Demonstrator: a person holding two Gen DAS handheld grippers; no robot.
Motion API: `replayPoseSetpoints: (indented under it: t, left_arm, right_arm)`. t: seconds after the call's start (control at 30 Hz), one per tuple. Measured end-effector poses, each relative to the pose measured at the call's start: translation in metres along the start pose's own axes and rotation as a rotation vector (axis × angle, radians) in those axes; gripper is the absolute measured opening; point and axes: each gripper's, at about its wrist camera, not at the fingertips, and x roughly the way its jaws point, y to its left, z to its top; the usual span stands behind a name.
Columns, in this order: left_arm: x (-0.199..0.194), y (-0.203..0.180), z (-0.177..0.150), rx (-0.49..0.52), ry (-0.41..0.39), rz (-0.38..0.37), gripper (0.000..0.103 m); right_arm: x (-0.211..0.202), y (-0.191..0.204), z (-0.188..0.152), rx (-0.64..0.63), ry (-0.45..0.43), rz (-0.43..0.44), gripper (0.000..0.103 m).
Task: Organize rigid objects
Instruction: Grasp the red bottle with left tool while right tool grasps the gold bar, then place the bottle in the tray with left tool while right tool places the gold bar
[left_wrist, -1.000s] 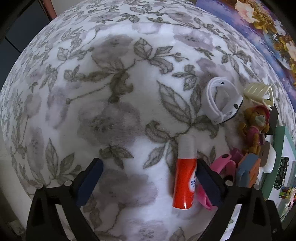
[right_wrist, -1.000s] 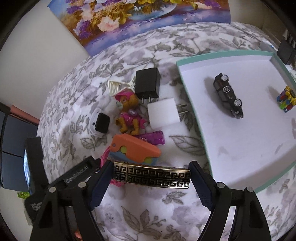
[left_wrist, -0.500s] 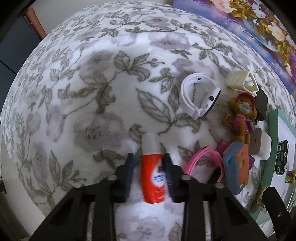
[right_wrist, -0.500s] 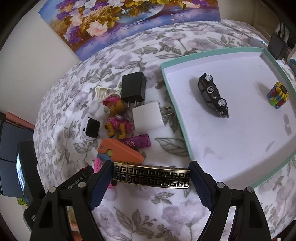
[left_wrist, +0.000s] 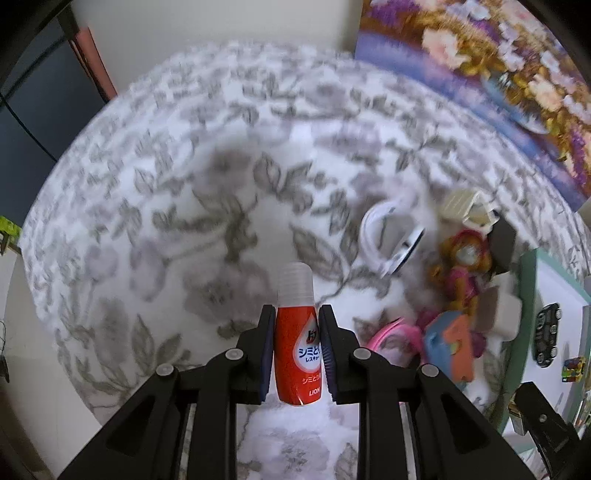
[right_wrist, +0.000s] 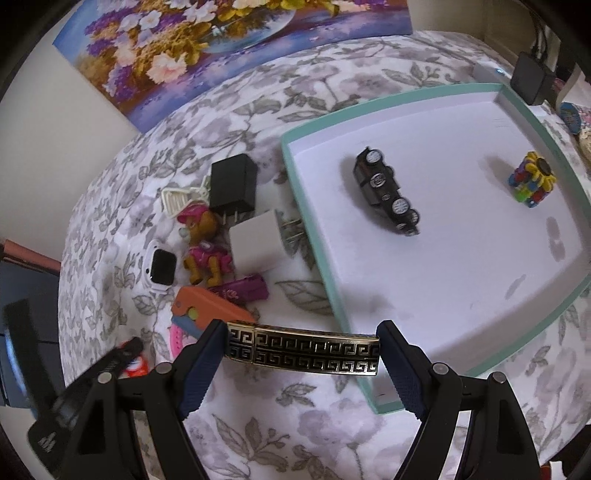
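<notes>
You are clenching the left gripper (left_wrist: 297, 356) on the light, slick red bottle (left_wrist: 298, 354) mid-body, while the right gripper (right_wrist: 303, 349) is spanning the stiff gold clip (right_wrist: 303, 349) end to end.

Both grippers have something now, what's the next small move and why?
Probably carry the gold-patterned bar in the right gripper over the teal tray rim first; it already hangs beside that edge. The left gripper pinches the red bottle farther away.
</notes>
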Motion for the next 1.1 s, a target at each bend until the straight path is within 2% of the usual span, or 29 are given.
replayPoseSetpoints:
  t: [0.17,0.37,0.67,0.9,1.1]
  left_arm:
    - [-0.026,-0.014,-0.001,0.023,-0.062,-0.058,0.024]
    - [-0.041,-0.053,-0.012,0.093,-0.074,-0.125,0.024]
    - [-0.049,-0.134,-0.046,0.268,-0.054,-0.207,0.025]
    - [-0.047,-0.19,-0.073,0.397,-0.05,-0.224,0.025]
    - [-0.035,-0.222,-0.093,0.484,-0.042,-0.21,0.025]
  right_arm:
    - [-0.01,-0.009,0.007,0.001,-0.04,-0.037,0.084]
    - [-0.016,-0.03,0.017,0.031,-0.054,-0.062,0.084]
    - [-0.022,-0.102,0.037,0.192,-0.063,-0.151,0.084]
    - [-0.036,-0.16,0.045,0.309,-0.084,-0.224,0.084]
    - [-0.048,-0.183,0.048,0.328,-0.108,-0.291,0.084]
